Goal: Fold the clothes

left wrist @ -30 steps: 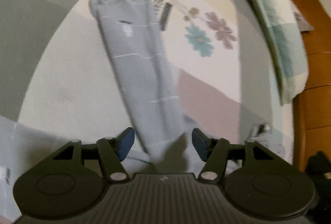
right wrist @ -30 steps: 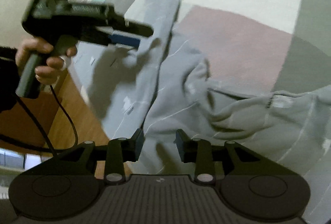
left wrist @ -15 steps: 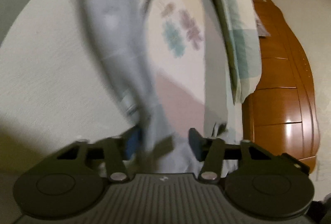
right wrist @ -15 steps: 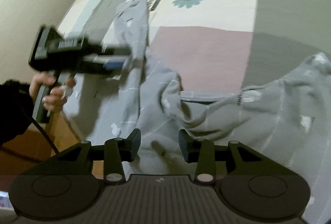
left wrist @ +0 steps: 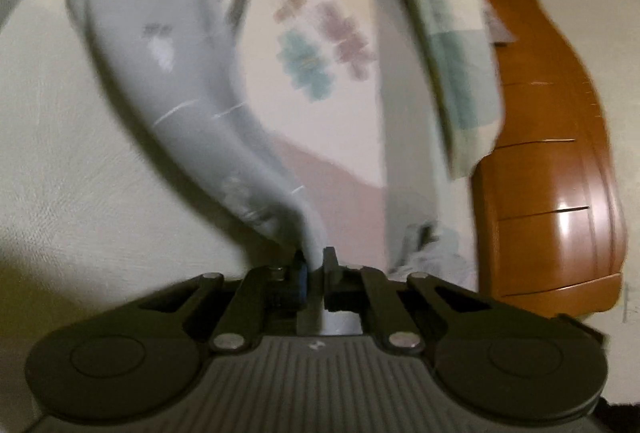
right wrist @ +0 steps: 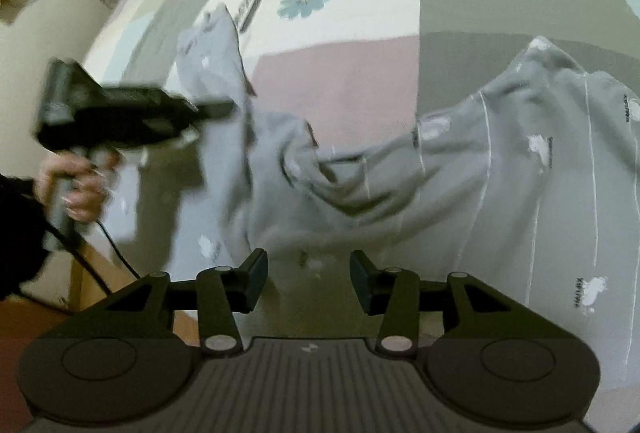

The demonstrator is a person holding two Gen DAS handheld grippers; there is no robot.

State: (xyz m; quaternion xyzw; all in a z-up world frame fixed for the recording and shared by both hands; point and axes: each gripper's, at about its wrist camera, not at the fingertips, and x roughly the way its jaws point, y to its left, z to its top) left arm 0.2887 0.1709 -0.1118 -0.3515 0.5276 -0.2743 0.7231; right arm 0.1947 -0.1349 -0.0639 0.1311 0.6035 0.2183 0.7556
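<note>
The grey garment [right wrist: 460,169], a sweatshirt or similar with thin white lines and small white patches, lies crumpled on the patterned bedspread [right wrist: 360,73]. In the right wrist view its body spreads from the centre toward 3 o'clock, and one long part, likely a sleeve, runs up toward 11 o'clock. The left gripper [left wrist: 315,265] has just been closing and is now clamped on the near end of this long part; the cloth comes out between its two fingers and is pulled tight toward 11 o'clock in the left wrist view. The right gripper [right wrist: 308,275] has just been opening, its jaws stand apart, and only loose cloth lies beyond them, not pinched.

What may go wrong, in my judgement: the left grip takes only a narrow edge, so a fast pull could make the cloth slip out. Also the body is bunched in the middle, so folding the sleeve over now could lock wrinkles inside. The right gripper could catch only one layer if it closes here.

The right wrist view shows the whole bunched body, the person's hand [right wrist: 76,189] on the left tool and its cable. The left wrist view shows instead the pinch itself, a folded blanket [left wrist: 452,45] at 1 o'clock and a wooden cabinet [left wrist: 552,169] at 3 o'clock.
</note>
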